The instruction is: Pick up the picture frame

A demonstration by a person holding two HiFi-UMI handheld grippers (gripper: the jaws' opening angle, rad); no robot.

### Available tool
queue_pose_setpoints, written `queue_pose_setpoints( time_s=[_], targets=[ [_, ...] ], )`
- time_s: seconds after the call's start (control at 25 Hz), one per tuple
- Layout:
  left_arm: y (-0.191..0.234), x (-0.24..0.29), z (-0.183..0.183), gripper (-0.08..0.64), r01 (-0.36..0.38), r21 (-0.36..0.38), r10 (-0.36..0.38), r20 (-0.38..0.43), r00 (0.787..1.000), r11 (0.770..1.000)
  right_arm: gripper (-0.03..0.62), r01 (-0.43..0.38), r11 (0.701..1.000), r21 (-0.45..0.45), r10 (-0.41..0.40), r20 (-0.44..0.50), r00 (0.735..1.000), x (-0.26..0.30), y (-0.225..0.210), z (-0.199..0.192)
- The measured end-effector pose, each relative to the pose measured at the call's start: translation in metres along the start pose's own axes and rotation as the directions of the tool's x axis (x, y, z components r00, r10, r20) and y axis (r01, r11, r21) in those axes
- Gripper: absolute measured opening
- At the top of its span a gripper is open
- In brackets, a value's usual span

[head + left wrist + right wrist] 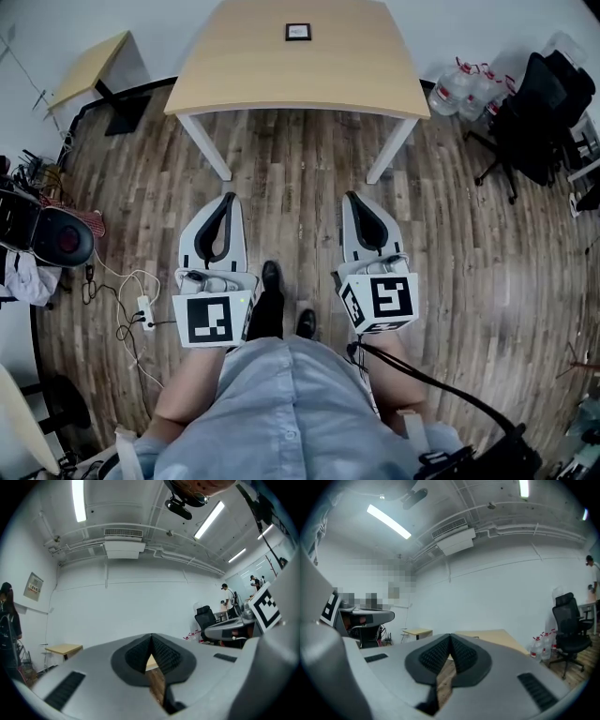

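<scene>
The picture frame (298, 32), small, square and dark-edged, lies flat near the far edge of the light wooden table (309, 75). Both grippers are held level over the wood floor, well short of the table's near edge. My left gripper (228, 198) has its black pads meeting at the tips, with nothing between them; the left gripper view shows the same closed tips (151, 637). My right gripper (352, 196) is also shut and empty, its tips (450, 636) pointing toward the table (499, 639).
A small side table (89, 66) stands at the back left. Water bottles (464, 89) and a black office chair (539, 112) are to the right of the main table. Cables and a power strip (142, 311) lie on the floor at left.
</scene>
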State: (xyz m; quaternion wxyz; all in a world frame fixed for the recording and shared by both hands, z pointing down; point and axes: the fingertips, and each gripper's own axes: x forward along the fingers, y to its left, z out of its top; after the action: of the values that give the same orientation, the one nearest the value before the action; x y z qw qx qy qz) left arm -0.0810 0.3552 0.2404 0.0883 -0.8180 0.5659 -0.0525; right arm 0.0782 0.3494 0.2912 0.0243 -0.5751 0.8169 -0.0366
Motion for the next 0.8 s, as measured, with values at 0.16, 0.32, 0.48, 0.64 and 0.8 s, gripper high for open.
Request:
queue_pose_setpoints(
  time_s=[0.16, 0.32, 0.48, 0.64, 0.8],
  targets=[
    [0.014, 0.024, -0.014, 0.0, -0.008, -0.044, 0.008, -0.007, 1.0, 0.999, 0.002, 0.017, 1.0, -0.001, -0.017, -0.025, 1.0, 0.027, -0.011, -0.011],
    [0.036, 0.067, -0.022, 0.0, -0.001, -0.043, 0.001, 0.001, 1.0, 0.999, 0.002, 0.03, 0.999, -0.014, -0.031, -0.036, 0.999, 0.069, -0.025, -0.011],
    [0.068, 0.115, -0.021, 0.0, 0.004, -0.046, -0.003, 0.023, 1.0, 0.999, 0.002, 0.043, 0.999, -0.021, -0.044, -0.03, 0.999, 0.124, -0.034, -0.003],
    [0.094, 0.153, -0.016, 0.0, 0.018, 0.018, -0.019, 0.075, 0.997, 1.0, 0.001, 0.053, 0.998, -0.036, -0.053, 0.002, 0.999, 0.171, -0.039, 0.008],
    [0.117, 0.185, -0.017, 0.001, 0.026, 0.02, -0.028, 0.107, 0.994, 0.999, 0.002, 0.058, 0.997, -0.056, -0.057, 0.019, 0.998, 0.21, -0.039, 0.012]
  ],
)
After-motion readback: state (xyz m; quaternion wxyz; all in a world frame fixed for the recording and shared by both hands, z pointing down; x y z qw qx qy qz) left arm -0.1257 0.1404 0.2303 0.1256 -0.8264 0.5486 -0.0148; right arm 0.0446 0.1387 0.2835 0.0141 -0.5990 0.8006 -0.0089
